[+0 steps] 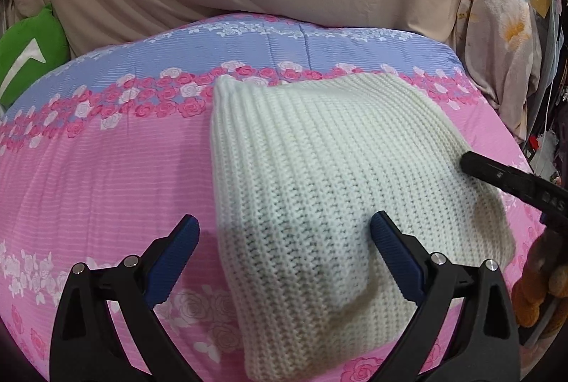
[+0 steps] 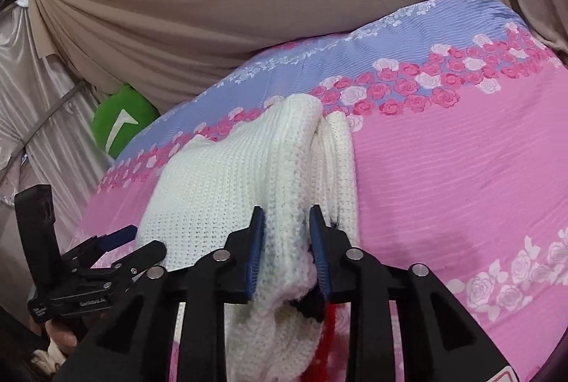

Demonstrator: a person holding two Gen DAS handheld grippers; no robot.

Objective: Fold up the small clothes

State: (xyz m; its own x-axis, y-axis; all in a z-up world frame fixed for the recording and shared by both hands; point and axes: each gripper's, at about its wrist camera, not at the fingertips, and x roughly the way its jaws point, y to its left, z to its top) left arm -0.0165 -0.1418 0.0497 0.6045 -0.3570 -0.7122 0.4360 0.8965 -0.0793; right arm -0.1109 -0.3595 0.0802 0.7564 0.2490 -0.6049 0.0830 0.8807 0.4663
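The folded white knit garment (image 1: 312, 176) lies on my floral bedspread (image 1: 106, 169). My left gripper (image 1: 284, 233) hangs spread above it; my right gripper (image 2: 287, 222) brackets its edge, seemingly loosened to release it

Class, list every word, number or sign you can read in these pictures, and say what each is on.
No text reads clearly.
White arrow-like mark, no letters: green cushion.
Left gripper body, white lettering: too blurred to read.
Right gripper, pale marks: too blurred.
Red-edged label, picture's bottom corner: cut off.
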